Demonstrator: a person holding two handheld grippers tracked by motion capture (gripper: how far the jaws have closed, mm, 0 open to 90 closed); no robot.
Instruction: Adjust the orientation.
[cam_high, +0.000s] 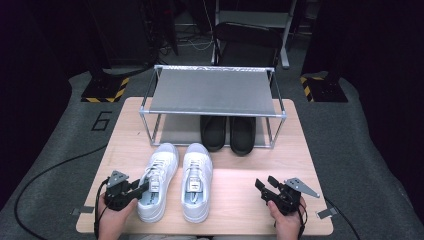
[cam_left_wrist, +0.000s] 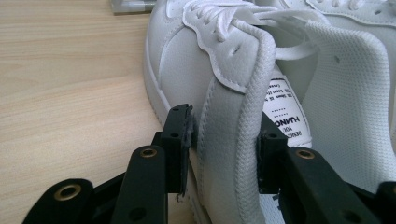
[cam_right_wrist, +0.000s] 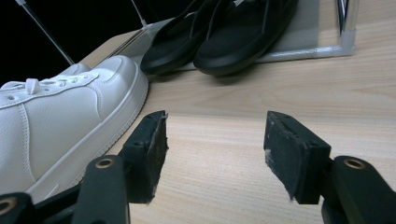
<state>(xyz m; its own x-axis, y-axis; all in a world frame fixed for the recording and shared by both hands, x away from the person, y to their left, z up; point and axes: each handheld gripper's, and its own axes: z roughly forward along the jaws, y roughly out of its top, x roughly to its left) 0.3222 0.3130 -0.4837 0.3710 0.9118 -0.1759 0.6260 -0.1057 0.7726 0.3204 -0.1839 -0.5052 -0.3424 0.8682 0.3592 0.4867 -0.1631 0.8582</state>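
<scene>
- Left gripper view puts the padded heel collar of the left white sneaker (cam_left_wrist: 233, 116) between the two jaws of my left gripper (cam_left_wrist: 224, 144): one pad lies against the outer heel panel, the other sits inside the opening beside the printed tongue label. I read this as a hold on the collar, though how firm the pinch is I cannot tell.
- High view shows that sneaker (cam_high: 157, 182) at lower centre-left of the worktop (cam_high: 240, 200), toe pointing up the frame, with the right white sneaker (cam_high: 196, 181) just beside it.
- I judge the shoe light but bulky. The collar is soft, woven and padded, so it will squash and the shoe may swing toe-down when lifted. The smooth leather-like sides look slippery; the heel rim is the better place to take hold.
- My right gripper (cam_right_wrist: 212, 149) holds nothing, its jaws wide over bare wood, at lower right in the high view (cam_high: 267, 187).
- The shoe rack (cam_high: 212, 112) stands at upper centre of the high view. Its grey top shelf (cam_high: 212, 92) has nothing on it; the lower tier holds a pair of black slippers (cam_high: 227, 132) side by side towards the right, leaving room to their left.
</scene>
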